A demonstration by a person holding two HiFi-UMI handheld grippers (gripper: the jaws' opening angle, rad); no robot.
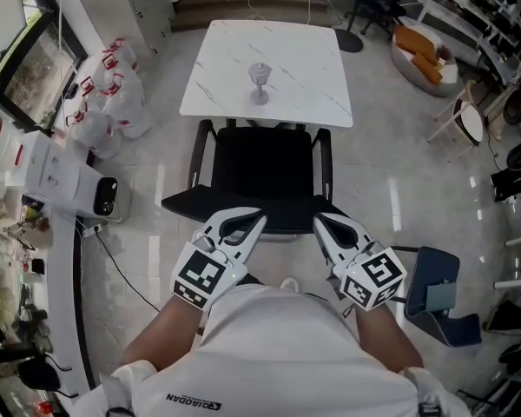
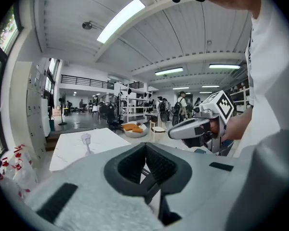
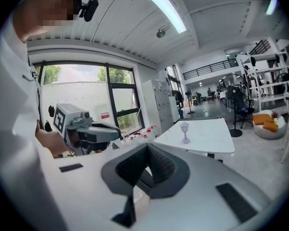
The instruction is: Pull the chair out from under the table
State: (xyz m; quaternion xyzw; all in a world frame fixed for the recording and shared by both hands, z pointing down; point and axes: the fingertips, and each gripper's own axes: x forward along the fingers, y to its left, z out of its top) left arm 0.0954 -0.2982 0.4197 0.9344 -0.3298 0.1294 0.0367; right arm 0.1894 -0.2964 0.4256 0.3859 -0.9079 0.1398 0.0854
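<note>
A black chair [image 1: 260,170] with armrests stands pushed in against the white marble table [image 1: 304,85], its back toward me. A clear goblet [image 1: 259,82] stands on the table. My left gripper [image 1: 257,217] and right gripper [image 1: 318,221] hover side by side just over the chair's near edge, both shut with nothing between the pads. In the left gripper view its own jaws [image 2: 145,147] are closed, and the right gripper [image 2: 197,127] shows beyond them. In the right gripper view, my right gripper's closed jaws [image 3: 147,150] point toward the table [image 3: 207,137], and the goblet [image 3: 184,130] stands on it.
Red-and-white bags [image 1: 108,94] lie on the floor left of the table, with a white box [image 1: 65,181] and a cable nearer me. A blue seat [image 1: 436,295] stands at my right. An orange-cushioned lounger [image 1: 421,55] and a small white stool [image 1: 469,122] are far right.
</note>
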